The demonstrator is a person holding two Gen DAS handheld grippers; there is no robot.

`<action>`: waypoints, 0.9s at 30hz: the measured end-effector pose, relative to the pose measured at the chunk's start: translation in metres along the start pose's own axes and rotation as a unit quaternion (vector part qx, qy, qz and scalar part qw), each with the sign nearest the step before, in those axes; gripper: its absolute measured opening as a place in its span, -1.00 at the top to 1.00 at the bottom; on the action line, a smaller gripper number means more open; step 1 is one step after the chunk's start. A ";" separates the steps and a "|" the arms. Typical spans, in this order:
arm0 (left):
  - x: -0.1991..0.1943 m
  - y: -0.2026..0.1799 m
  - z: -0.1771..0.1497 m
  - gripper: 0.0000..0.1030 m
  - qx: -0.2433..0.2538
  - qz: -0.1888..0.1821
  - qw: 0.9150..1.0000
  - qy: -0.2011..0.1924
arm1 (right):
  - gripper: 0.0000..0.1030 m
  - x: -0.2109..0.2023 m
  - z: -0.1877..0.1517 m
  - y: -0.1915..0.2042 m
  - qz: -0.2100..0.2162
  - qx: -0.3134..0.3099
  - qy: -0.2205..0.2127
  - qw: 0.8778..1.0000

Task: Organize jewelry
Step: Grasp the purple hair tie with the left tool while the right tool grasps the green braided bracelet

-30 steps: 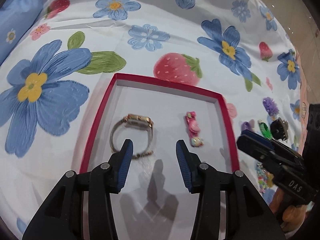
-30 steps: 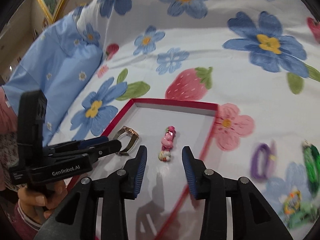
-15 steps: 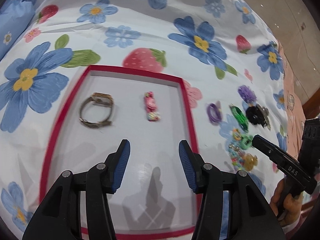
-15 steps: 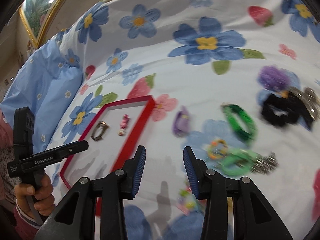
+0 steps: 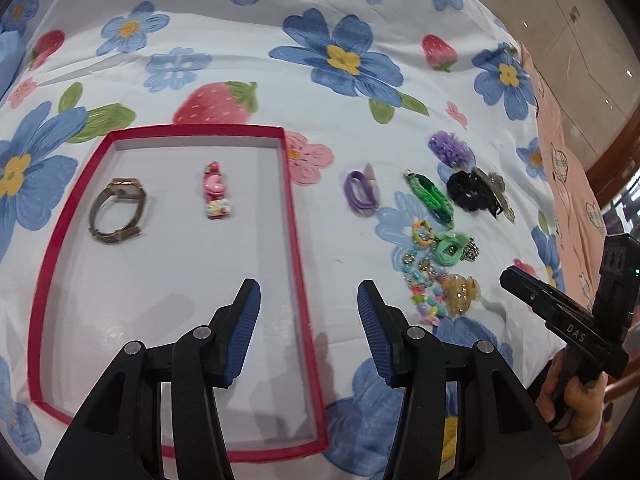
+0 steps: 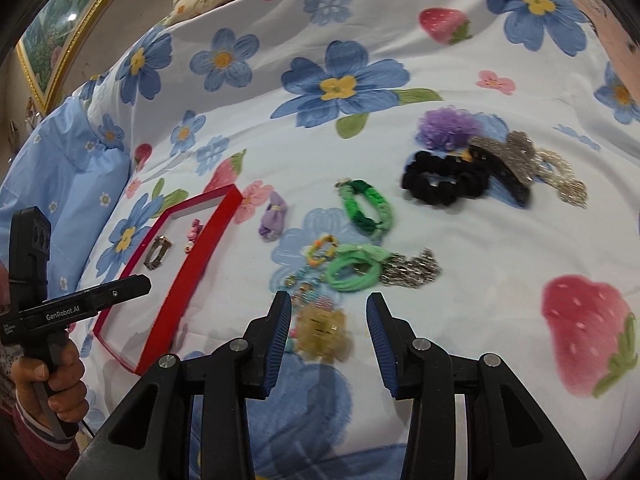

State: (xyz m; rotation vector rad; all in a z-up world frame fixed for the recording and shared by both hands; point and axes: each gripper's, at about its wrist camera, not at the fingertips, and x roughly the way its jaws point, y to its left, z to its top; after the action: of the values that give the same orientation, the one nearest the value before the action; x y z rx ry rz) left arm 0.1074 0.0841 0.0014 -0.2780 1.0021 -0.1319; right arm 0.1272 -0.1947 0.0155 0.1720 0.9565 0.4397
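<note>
**Two tools open above a jewelry spread**

Two tools hang over a flowered bedspread (image 5: 328,24), both with jaws spread and nothing between them. The left tool (image 5: 309,312) sits over the right rim of the red tray (image 5: 298,248). Inside the tray, a watch (image 5: 117,210) lies at 11 o'clock from that tool, and a pink clip (image 5: 215,196) lies just right of the watch, apart from it.

Loose pieces lie on the bedspread outside the tray, toward 1 and 2 o'clock in the left view. A purple tie (image 5: 360,194) is nearest the tray. Beyond it come a green bracelet (image 5: 431,198), a black scrunchie (image 5: 468,191) and a purple flower (image 5: 450,149). Nearer lie a green band (image 5: 450,249), a bead string (image 5: 424,300) and an amber clip (image 5: 462,294), close together.

The right tool (image 6: 327,338) hovers just above the amber clip (image 6: 322,334), which shows blurred between its fingers but not touched. From there the green band (image 6: 354,270) is at 12 o'clock, touching a silver chain (image 6: 412,270). The green bracelet (image 6: 368,208) is farther up, the black scrunchie (image 6: 440,182) at 1 o'clock beside a glittery claw clip (image 6: 508,160), and the tray (image 6: 180,284) at 10 o'clock.
</note>
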 end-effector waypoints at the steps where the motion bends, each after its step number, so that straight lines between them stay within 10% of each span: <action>1: 0.001 -0.002 0.000 0.04 0.002 0.000 1.000 0.001 | 0.18 -0.001 -0.001 -0.003 -0.003 0.002 -0.001 1.000; 27: 0.119 -0.051 0.075 0.04 0.036 0.002 0.998 0.056 | 0.24 0.087 0.061 -0.037 -0.010 0.009 0.040 0.999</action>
State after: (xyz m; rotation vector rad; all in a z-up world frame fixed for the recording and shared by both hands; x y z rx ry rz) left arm 0.2356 0.0197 -0.0420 -0.2050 1.1059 -0.1799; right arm 0.2312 -0.1867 -0.0268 0.1610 1.0406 0.4223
